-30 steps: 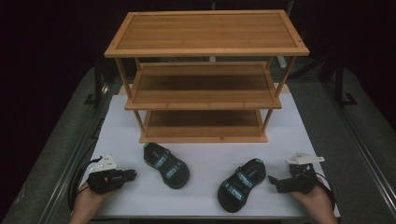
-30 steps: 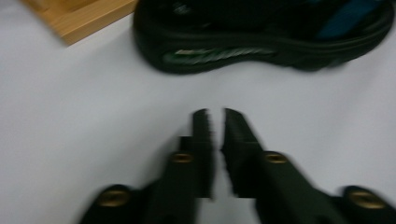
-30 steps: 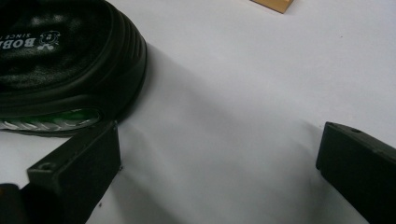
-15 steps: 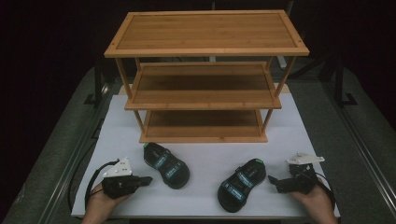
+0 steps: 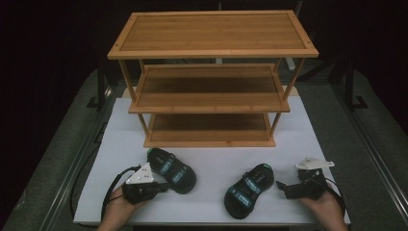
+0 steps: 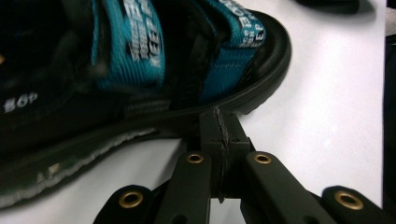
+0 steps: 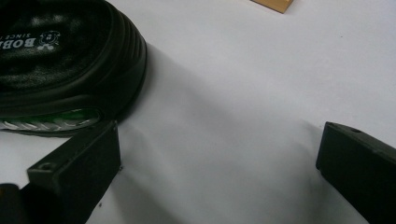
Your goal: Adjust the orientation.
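A wooden shelf rack with three boards stands at the far middle of the white tabletop, its top board widest and the two lower boards stepped back beneath it. The tabletop is a pale sheet with dark floor around it on all sides.

Two black sandals with teal straps lie in front of the rack, toward the near edge. The left sandal sits left of centre, angled with one end toward the rack's near-left leg and the other toward the near edge. The right sandal lies right of centre, well apart from the first, slanting the other way — one end points at the near edge, the other toward the right.

The left tool lies low over the near-left part of the tabletop, held by a hand at the near edge. Its jaws are pressed together with nothing between them, and in the left gripper view the tool has its closed tip right against the sole rim of the left sandal.

The right tool rests near the near-right corner, just beside the right sandal. Its jaws stand wide apart — in the right gripper view one jaw tip sits at the edge of the right sandal, the other well clear on bare tabletop, gripping nothing.
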{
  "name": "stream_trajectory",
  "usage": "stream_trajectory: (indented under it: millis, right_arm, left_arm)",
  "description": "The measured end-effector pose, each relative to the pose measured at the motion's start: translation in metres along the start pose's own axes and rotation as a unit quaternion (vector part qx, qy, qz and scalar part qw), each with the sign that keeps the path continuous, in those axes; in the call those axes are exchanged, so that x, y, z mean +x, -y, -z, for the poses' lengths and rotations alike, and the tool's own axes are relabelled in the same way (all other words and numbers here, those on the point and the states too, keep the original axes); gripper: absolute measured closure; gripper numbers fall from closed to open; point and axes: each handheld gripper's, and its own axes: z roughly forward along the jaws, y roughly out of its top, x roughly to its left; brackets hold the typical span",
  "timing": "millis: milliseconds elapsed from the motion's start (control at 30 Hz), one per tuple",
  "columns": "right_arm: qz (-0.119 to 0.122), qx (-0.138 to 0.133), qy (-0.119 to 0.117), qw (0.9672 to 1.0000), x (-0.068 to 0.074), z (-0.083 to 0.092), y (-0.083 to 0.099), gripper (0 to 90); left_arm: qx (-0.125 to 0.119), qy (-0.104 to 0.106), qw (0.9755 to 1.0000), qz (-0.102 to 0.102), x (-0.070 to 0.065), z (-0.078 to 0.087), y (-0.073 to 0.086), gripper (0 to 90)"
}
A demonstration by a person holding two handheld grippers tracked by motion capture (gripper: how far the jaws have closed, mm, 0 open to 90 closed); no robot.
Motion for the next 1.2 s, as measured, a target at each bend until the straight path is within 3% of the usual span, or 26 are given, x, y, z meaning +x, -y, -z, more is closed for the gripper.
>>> stream_trajectory:
  millis: [233,400,567,800,1200]
  right_arm:
    - [0.000,0.000,0.000,1.0000,0.000,0.000,0.000,0.0]
    - [0.000,0.000,0.000,1.0000,0.000,0.000,0.000,0.0]
    - [0.000,0.000,0.000,1.0000,0.000,0.000,0.000,0.0]
    - [0.000,0.000,0.000,1.0000,0.000,0.000,0.000,0.0]
    - [0.000,0.000,0.000,1.0000,0.000,0.000,0.000,0.0]
  left_arm:
    - [0.005,0.014,0.9998,-0.017,-0.010,-0.012,-0.009,90.0]
    - [-0.013,0.033,0.9994,-0.001,-0.014,0.010,-0.008,90.0]
    - [-0.010,0.025,0.9996,0.009,-0.013,0.031,-0.004,90.0]
    - [-0.005,-0.013,0.9991,0.040,0.011,0.063,0.012,90.0]
    - [-0.002,-0.056,0.9962,0.067,0.050,0.078,0.018,90.0]
